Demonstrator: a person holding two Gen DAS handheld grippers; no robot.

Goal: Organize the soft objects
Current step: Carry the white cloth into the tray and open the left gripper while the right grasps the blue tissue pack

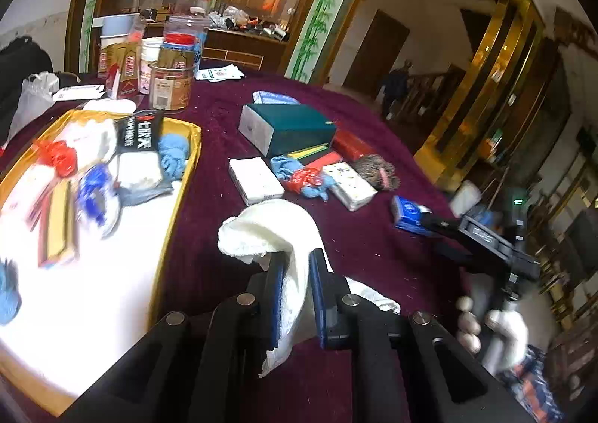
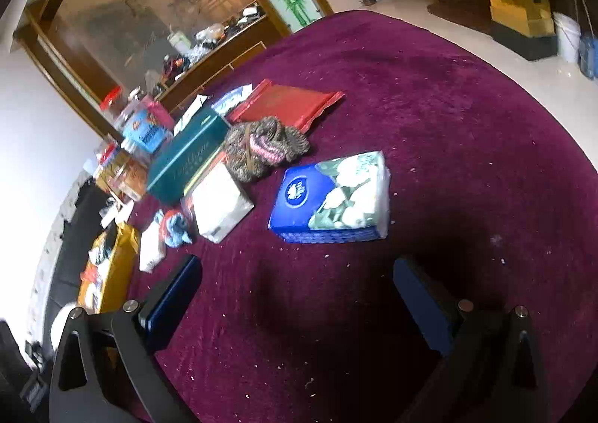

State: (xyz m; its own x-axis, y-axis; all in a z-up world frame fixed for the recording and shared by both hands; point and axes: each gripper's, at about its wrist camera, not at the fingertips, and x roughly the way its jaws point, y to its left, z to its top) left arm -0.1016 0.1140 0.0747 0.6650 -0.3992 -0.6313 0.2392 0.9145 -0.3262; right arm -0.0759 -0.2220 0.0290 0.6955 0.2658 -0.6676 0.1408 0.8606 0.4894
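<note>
Clamped between the left gripper (image 1: 293,269) pads: a cream-white terry cloth (image 1: 269,228), pinched at a fold. One end bunches up toward 11 o'clock, the other hangs past the jaws toward 6. Cloth is over the maroon velvet tablecloth (image 1: 373,131), just beside the gold-rimmed tray w/ white liner (image 1: 188,168), which sits at 9 o'clock from the gripper.

Tray already holds soft stuff: white cloth bundles, a light-blue knitted piece (image 1: 172,155), a red plastic-looking scrap; exact items blurred.

Right gripper (image 2: 297,282) fingers spread wide, nothing between them, hovering over bare tablecloth. At its 12 o'clock, close: blue-and-white floral tissue pack (image 2: 330,195). Further, approx 11 o'clock: brown-pink knitted bundle (image 2: 267,146), teal rectangular box (image 2: 187,157), red flat packet (image 2: 287,103).

Step in hand, as I judge it: carry cloth to tray and drop it.

Notes for doing it well:
- Keep grip firm till cloth is fully over the liner; the hanging tail could snag on the tray's near rim, so lift enough for it to clear.
- Aim for the bare white area at tray's near end, not on top of the pile.
- Release only when the tail touches the liner, else it may flop across the rim.
- Right side: tissue pack looks like the obvious next pick; approach square to its short sides.
</note>
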